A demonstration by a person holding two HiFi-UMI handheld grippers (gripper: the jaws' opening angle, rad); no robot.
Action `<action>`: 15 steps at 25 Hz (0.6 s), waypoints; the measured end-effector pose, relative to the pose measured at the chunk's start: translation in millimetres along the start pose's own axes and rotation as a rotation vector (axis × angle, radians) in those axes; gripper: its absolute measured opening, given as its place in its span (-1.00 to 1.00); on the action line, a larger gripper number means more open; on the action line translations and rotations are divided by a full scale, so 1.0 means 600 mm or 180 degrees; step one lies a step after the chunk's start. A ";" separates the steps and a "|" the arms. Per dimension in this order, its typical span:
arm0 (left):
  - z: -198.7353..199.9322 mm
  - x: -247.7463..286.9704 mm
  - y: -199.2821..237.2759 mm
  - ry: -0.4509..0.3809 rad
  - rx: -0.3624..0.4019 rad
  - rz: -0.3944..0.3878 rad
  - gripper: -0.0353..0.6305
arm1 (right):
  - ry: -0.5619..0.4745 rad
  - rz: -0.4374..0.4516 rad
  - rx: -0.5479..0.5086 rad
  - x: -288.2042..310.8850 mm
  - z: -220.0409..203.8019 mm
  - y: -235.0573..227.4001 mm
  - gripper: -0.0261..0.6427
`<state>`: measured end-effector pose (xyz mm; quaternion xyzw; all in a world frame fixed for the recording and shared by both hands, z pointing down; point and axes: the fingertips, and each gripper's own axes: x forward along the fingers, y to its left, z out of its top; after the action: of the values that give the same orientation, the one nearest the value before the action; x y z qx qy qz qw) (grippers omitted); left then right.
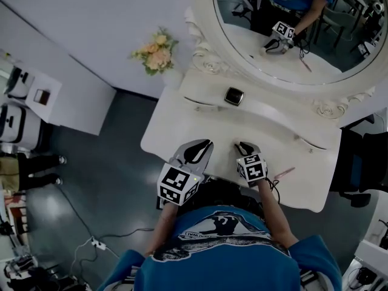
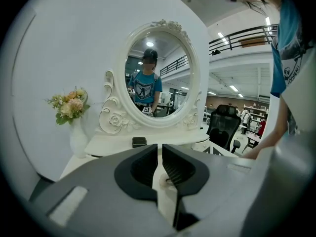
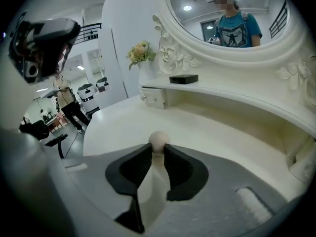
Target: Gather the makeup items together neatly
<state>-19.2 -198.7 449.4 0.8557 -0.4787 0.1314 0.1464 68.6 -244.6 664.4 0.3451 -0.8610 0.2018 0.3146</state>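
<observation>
Left tool (image 2: 159,151): closest to me, over the near edge of the worktop (image 1: 176,126). Its jaws are drawn almost together with only a slit between them, and I make out nothing gripped there.
Right tool (image 3: 158,150): just beside the left one and tilted down at the worktop. It is clenched on a small round cream ball (image 3: 159,138) pinched at the very tips.
Cream ball: I take it for a makeup sponge, though I can't be sure. It rides in my right tool, clear of the worktop.
Pink pencil (image 1: 284,173): lies flat on the worktop to the right of my right tool, near it but not touching. Its long axis runs mostly across my reach, with the right end slanting a little away from me. My right hand is plainly the nearer one.
Black compact (image 1: 234,96): sits on the raised shelf (image 1: 273,115) under the mirror (image 1: 291,35). It is ahead of me, roughly between the lines of my two tools and well apart from both and from the pencil.
Coming move, as I judge it: the ball needs a spot beside another item, and the pencil is the closer neighbour, so the swing is rightward. To take the pencil later, my jaws would have to close across its thin width.
Flowers (image 1: 156,52): far left, beside the mirror frame, out of the way.
</observation>
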 end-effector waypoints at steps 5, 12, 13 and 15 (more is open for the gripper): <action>-0.004 -0.008 0.007 -0.0008 -0.0020 -0.0004 -0.76 | -0.0007 -0.0030 0.0131 -0.001 -0.005 -0.003 -0.66; -0.006 -0.009 0.005 -0.0028 -0.0039 -0.0092 -0.76 | 0.0015 0.0020 0.0404 -0.020 -0.001 -0.008 -0.42; -0.007 -0.008 0.004 -0.0024 -0.0038 -0.0109 -0.76 | -0.0009 0.0015 0.0402 -0.027 0.001 -0.008 -0.41; -0.008 -0.005 0.001 -0.0023 -0.0039 -0.0148 -0.76 | -0.0067 0.0007 0.0410 -0.041 0.007 -0.010 -0.39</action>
<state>-21.4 -194.8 452.7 0.8661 -0.4600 0.1219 0.1530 85.3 -239.8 645.2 0.3657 -0.8498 0.2536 0.2825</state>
